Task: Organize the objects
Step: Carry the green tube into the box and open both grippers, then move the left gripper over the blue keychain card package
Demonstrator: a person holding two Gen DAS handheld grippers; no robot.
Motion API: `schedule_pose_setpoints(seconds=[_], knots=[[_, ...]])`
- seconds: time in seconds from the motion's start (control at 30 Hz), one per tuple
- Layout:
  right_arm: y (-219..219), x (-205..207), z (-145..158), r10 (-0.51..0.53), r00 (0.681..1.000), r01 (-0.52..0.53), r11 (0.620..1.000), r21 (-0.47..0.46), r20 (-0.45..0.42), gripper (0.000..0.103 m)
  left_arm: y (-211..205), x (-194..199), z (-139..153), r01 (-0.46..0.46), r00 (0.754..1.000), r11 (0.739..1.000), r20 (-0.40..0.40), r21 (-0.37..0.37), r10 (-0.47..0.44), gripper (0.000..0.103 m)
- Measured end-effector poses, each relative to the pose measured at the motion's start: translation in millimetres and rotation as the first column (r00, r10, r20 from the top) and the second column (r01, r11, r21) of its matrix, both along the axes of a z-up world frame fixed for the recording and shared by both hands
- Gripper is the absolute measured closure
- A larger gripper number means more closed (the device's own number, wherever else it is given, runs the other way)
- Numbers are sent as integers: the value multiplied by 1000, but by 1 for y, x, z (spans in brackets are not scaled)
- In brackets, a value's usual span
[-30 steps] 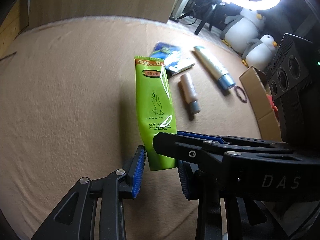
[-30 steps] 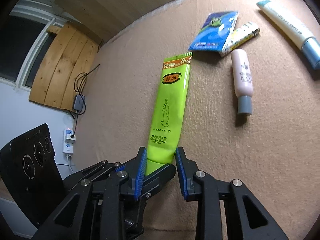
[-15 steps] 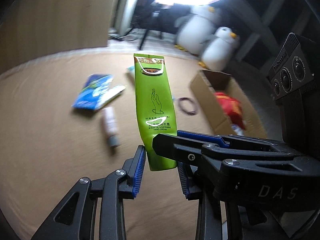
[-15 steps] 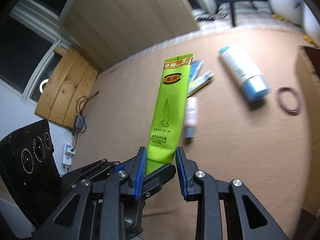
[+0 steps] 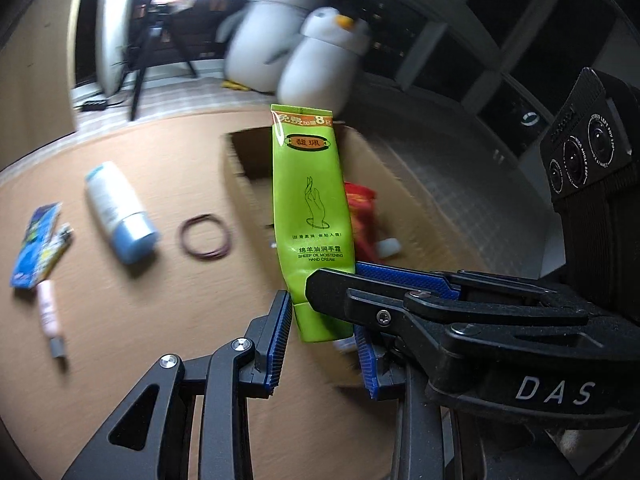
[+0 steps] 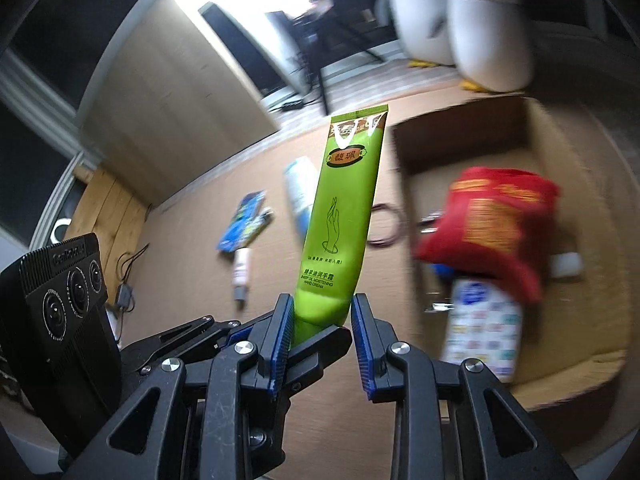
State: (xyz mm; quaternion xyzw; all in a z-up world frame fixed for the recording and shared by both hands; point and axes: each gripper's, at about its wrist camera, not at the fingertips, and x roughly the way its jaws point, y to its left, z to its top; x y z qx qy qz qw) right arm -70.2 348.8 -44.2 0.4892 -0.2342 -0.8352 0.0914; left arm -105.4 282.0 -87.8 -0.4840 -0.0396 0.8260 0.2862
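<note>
A green hand cream tube (image 5: 310, 208) stands upright in the air, pinched at its lower end by both grippers. My left gripper (image 5: 322, 344) and my right gripper (image 6: 322, 328) cross at the same spot, each shut on the tube (image 6: 340, 220). Behind it is an open cardboard box (image 5: 240, 160), seen larger in the right wrist view (image 6: 580, 364), holding a red packet (image 6: 500, 224) and a white patterned pack (image 6: 484, 328). The tube is near the box's left side.
On the tan mat lie a white and blue tube (image 5: 118, 212), a hair-tie ring (image 5: 206, 236), a blue sachet with a small box (image 5: 36, 244) and a small pink tube (image 5: 50, 312). Two plush penguins (image 5: 316, 52) and a ring light stand behind.
Both grippers have carried the green tube up off the mat and swung right, so the cardboard box is now directly behind it. The grip has not changed.
</note>
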Motion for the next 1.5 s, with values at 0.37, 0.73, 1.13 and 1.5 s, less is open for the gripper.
schedule_pose_setpoints(seconds=[0.37,0.73,1.13,1.5], knots=[[69,12,-14,-85,996,85,996,1,18,76,65,-7,-13,63,998,998,14,-18,-62,69],[83,16,-18,-126,991,124,991,56,32,63,58,-14,-17,33,999,999,18,-43,-32,57],[73,15,-15,-148,989,147,988,42,26,61,0,-9,-8,-40,999,998,7,-55,41,55],[41,12,-15,-146,989,146,989,-6,16,57,-100,-14,-13,-190,981,978,30,-86,193,44]])
